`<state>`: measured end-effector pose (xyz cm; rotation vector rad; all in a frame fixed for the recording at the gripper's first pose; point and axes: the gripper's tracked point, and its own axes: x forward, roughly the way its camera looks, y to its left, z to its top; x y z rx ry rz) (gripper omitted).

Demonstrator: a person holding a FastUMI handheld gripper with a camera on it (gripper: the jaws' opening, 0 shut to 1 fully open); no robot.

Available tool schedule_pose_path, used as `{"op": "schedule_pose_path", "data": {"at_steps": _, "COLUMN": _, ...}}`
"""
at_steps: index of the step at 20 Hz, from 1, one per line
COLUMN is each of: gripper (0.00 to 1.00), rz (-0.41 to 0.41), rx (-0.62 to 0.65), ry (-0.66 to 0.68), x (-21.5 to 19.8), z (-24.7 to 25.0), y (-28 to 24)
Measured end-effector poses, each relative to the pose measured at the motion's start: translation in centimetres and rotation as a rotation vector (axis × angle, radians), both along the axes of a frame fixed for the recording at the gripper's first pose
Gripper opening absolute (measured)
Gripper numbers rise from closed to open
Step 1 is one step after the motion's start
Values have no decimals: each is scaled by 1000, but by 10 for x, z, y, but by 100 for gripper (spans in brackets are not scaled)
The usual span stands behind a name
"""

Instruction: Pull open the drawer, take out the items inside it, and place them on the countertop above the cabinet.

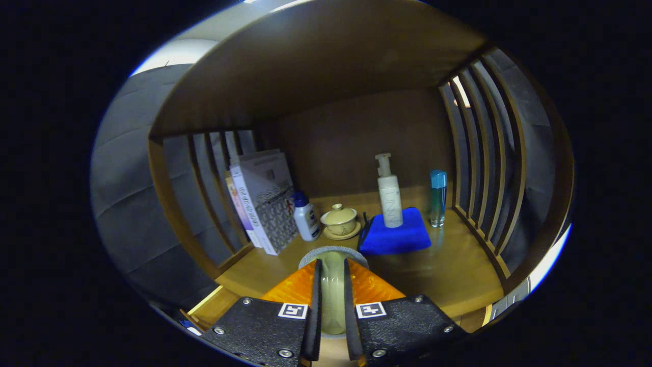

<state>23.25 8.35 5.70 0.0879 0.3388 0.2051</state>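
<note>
Wooden cabinet shelf [448, 275] is the countertop I'm working over, slatted sides, roof overhead. Landmark: blue folded cloth [395, 237] sitting mid-shelf. Left of the cloth, against the slats, a lean of books [265, 204]. On the cloth's back edge stands a white pump bottle [389, 196]; just right of the cloth, a clear bottle with a blue cap [437, 199]. Left of the cloth, a lidded tan teacup on a saucer [340, 221], then a small white bottle with a blue cap [305, 216] touching the books. Nearer me than the cloth, my gripper [332, 275] has both fingers pressed on a pale green ceramic piece [332, 295], looks like a cup or small vase, grey rim showing past the tips. I read it as drawer item in hand, over the shelf, not yet set down. Can't tell what remains in the drawer, or which shelf items came from it.
</note>
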Motion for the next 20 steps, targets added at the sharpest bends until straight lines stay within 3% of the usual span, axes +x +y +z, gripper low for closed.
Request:
{"op": "schedule_pose_path", "data": {"at_steps": 10, "gripper": 28, "rz": -94, "rx": -4, "ry": 157, "x": 32, "z": -56, "y": -15}}
{"op": "schedule_pose_path", "data": {"at_steps": 14, "gripper": 80, "rz": -108, "rx": 2, "ry": 138, "x": 20, "z": -57, "y": -17}}
{"op": "schedule_pose_path", "data": {"at_steps": 16, "gripper": 94, "rz": -108, "rx": 9, "ry": 87, "x": 9, "z": -46, "y": -18}}
{"op": "schedule_pose_path", "data": {"at_steps": 20, "gripper": 95, "rz": -96, "rx": 2, "ry": -75, "x": -22, "z": -7, "y": -21}}
